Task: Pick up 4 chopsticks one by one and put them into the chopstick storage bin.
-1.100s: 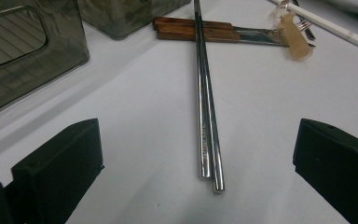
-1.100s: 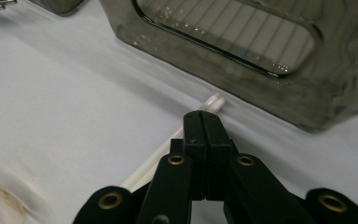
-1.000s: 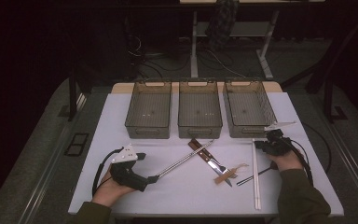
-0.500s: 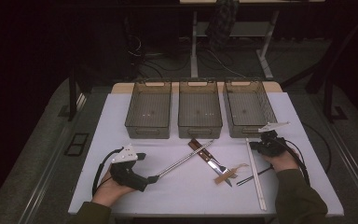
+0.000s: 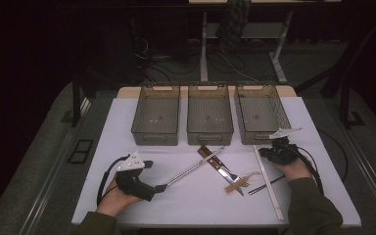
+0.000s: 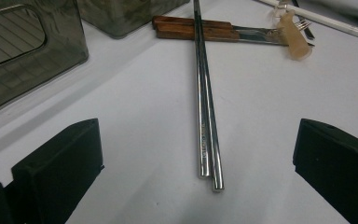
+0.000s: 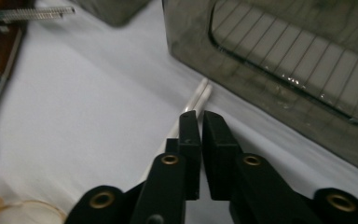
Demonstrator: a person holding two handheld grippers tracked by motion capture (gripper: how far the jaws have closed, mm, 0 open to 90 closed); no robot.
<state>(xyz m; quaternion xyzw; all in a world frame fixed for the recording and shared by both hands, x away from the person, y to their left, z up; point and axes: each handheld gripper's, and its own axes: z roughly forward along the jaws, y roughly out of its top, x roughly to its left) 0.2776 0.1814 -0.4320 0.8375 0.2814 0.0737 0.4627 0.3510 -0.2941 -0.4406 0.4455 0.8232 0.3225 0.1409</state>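
Observation:
A pair of metal chopsticks [image 6: 207, 116] lies on the white table, its near ends between the wide open jaws of my left gripper [image 6: 198, 140], which do not touch it. In the high view that left gripper [image 5: 152, 188] rests at the front left, with the metal chopsticks [image 5: 193, 168] running up to the right. My right gripper [image 7: 200, 116] hovers over the far end of the white chopsticks [image 7: 200, 91], beside the right bin [image 7: 279, 70]. Its jaws have just been opening and stand a narrow slit apart with nothing between them. The high view shows the right gripper [image 5: 265, 152] at the right.
Three dark mesh bins [image 5: 210, 134] stand in a row at the back. Two wooden-handled knives [image 5: 210, 156] cross under the metal chopsticks. A small wooden piece [image 5: 235, 187] and black chopsticks [image 5: 267, 184] lie near the white chopsticks [image 5: 269, 183].
My right hand has shifted a little to the left, toward the far end of the white chopsticks. The left hand and the cutlery have stayed put.

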